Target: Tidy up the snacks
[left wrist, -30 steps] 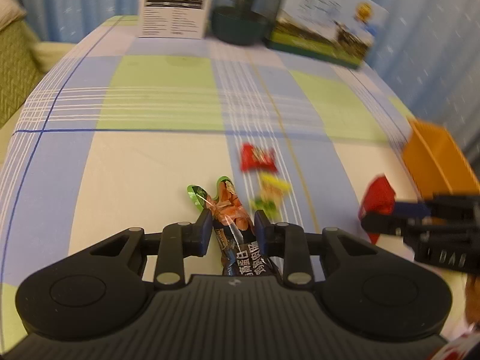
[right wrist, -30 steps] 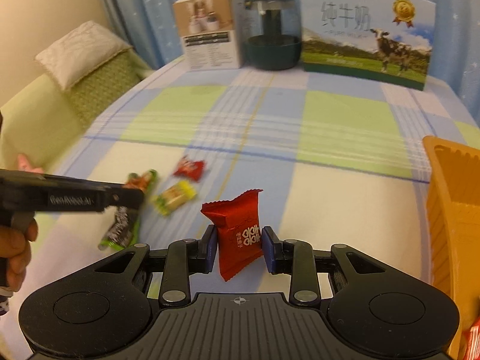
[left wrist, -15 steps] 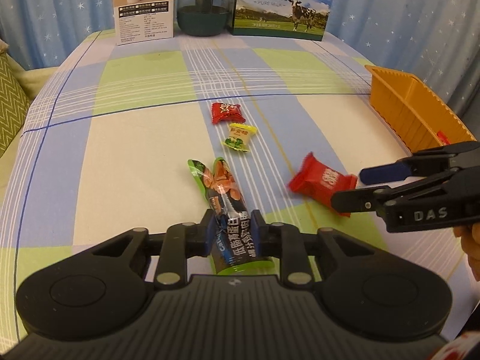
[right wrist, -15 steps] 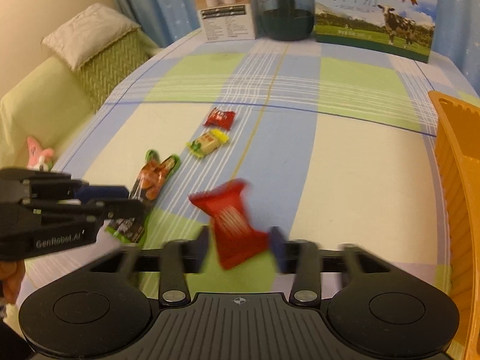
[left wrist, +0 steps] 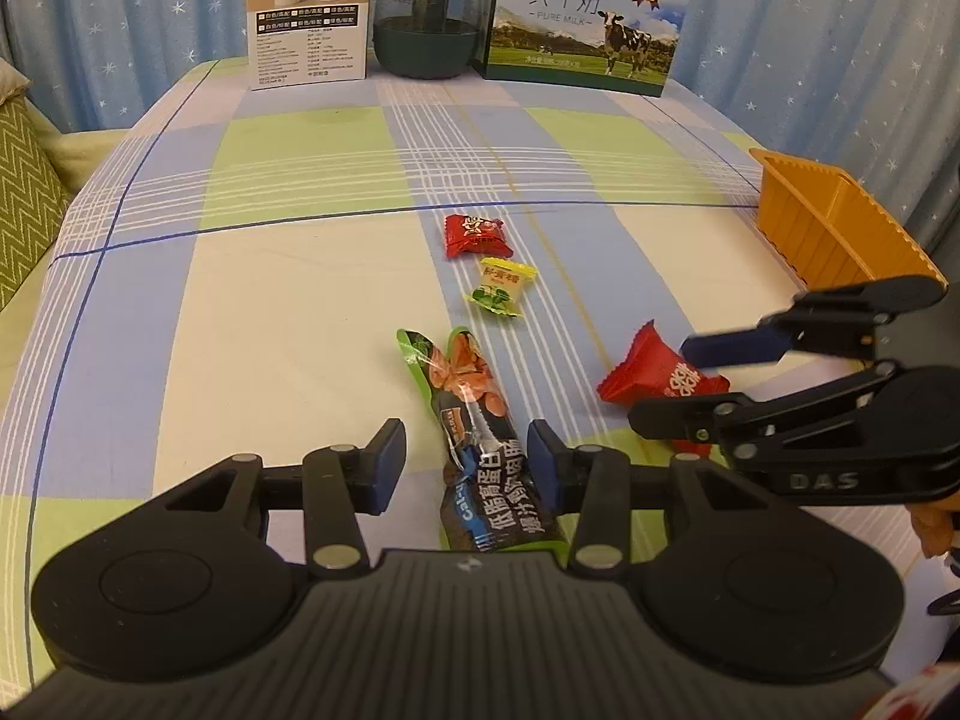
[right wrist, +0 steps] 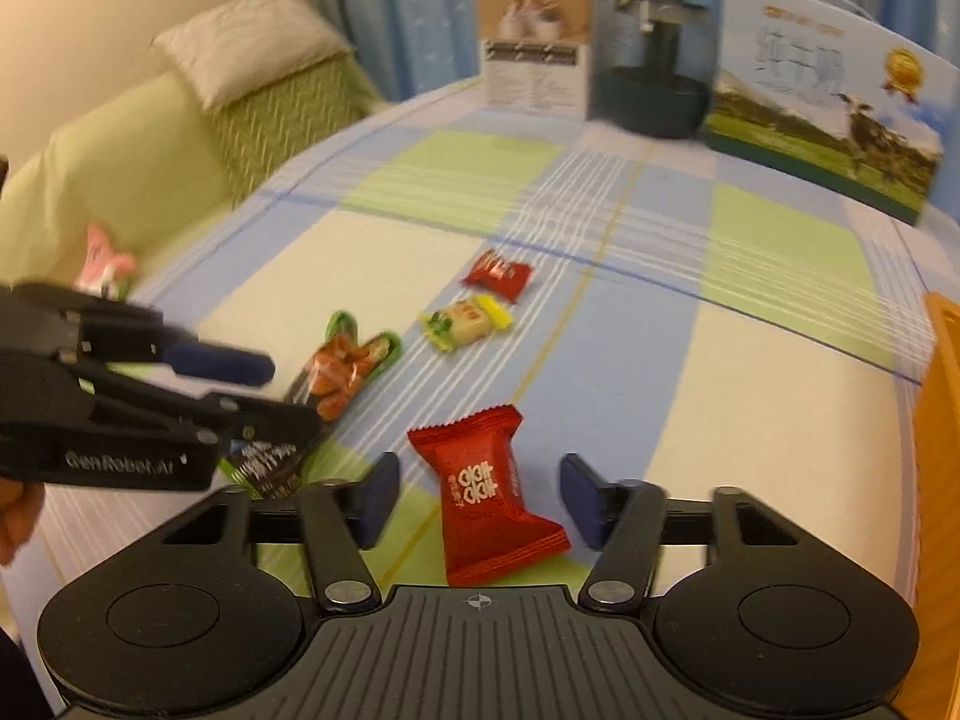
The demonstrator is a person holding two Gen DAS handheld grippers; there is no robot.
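On the plaid cloth, L wrist view: left gripper sits low over the long stick pack, jaws opening — the pack lies flat between the pads, and there's a clear gap on the left side, so nothing is gripped. On the right side the pad is very near the wrapper; can't tell if it touches. Ahead of it, in a rough line: yellow candy, then small red candy. To the right, the big red pack lies on the cloth under the right gripper, whose blue pad hangs just above it. Orange bin stands at the table's right edge, well apart from the snacks. At the back: white box, dark jar, milk carton, all in front of a blue curtain.

R wrist view — right gripper straddles the big red pack; jaws closing, but gaps show on both sides, so the pack just lies on the cloth between the pads. Left gripper comes in from the left over the stick pack, a hand behind it at the frame edge. Yellow candy and small red candy lie beyond. Bin's rim shows at far right. Green couch w/ cushion sits past the table on the left.
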